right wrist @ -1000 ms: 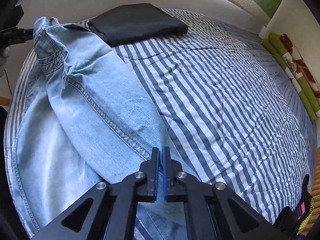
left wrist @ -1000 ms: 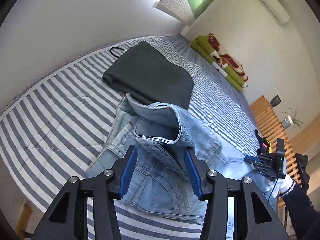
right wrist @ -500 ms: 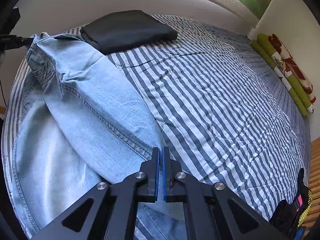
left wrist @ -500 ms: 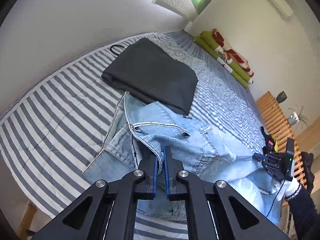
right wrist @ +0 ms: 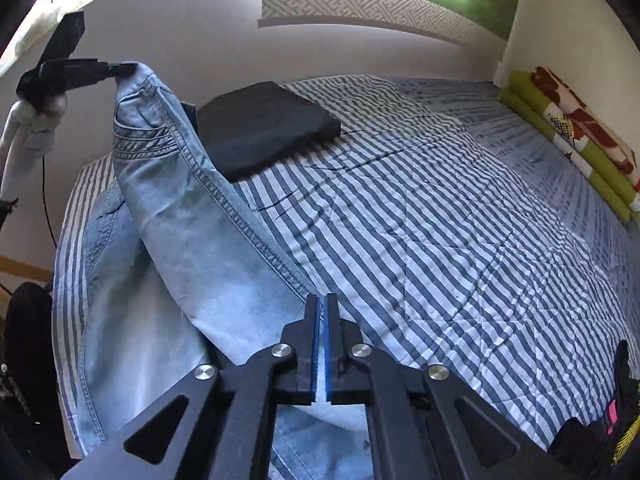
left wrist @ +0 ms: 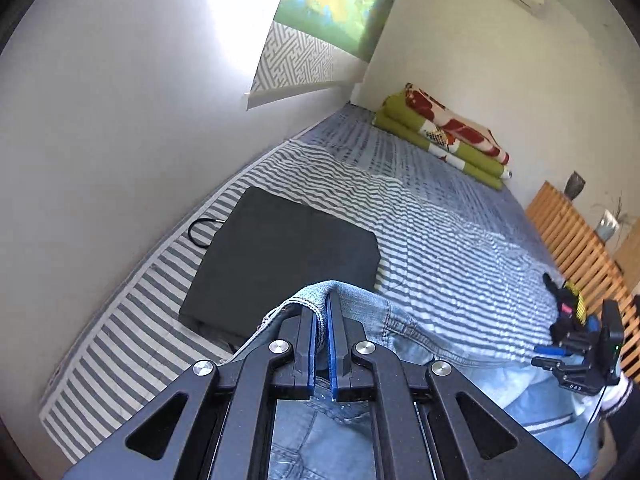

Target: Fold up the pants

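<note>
Light blue jeans [right wrist: 192,232] stretch across the striped bed [right wrist: 440,240]. My left gripper [left wrist: 323,300] is shut on a fold of the waistband and holds it up off the bed; the right wrist view shows this gripper [right wrist: 124,70] at the upper left with the denim hanging from it. My right gripper [right wrist: 321,300] has the leg end of the jeans between its blue pads. Its jaws are opening, and the gap is still narrow with cloth in it. From the left wrist, the right gripper [left wrist: 546,354] shows at the far right over the jeans [left wrist: 400,324].
A dark folded garment [left wrist: 280,256] lies on the bed just beyond the waistband, near the wall. A black cord loop [left wrist: 200,232] sits beside it. Rolled green and red blankets [left wrist: 444,140] line the far wall. A wooden slatted frame [left wrist: 572,232] borders the bed's right side.
The left gripper closed on the waistband, then rose and tilted up, lifting the denim off the bed. The right gripper also rose a little, still holding the leg end.
</note>
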`<state>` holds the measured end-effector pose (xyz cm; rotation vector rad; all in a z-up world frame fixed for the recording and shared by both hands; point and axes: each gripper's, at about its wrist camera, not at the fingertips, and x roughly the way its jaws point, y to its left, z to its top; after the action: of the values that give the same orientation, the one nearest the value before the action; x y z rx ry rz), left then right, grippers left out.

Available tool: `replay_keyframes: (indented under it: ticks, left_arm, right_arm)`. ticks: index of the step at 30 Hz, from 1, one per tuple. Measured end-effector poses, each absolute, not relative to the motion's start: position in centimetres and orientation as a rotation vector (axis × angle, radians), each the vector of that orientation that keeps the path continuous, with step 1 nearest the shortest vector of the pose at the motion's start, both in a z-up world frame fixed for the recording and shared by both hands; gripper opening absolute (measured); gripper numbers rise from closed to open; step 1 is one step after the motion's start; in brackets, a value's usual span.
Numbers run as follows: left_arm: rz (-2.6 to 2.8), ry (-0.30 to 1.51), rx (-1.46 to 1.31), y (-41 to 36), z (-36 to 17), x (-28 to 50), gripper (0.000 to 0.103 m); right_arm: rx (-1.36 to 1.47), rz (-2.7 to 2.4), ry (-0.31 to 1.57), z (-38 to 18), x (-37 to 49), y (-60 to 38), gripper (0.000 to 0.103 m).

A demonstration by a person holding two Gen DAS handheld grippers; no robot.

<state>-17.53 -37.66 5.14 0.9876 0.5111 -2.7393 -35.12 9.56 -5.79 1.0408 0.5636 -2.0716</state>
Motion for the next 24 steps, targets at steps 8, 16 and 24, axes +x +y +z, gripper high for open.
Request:
replay_keyframes:
  ticks: [8,16,24]
  left_arm:
    - [-2.742,0.615,0.972,-39.0,4.5,-14.5,0.004]
    - [-2.719,0.620,0.957,-40.6,6.3,-17.7,0.004]
    - [-2.615,0.469,0.994,-42.1,5.5,-31.8,0.003]
  right_arm:
    - [0.959,-1.921,0.715,-9.6,-34.7,2.6,0.049]
    - [0.866,-2.046,0.721,-7.1,-35.8,2.3,0.003]
    - [0.867,-2.361,0.718,-5.5,-45.6,0.9,0.003]
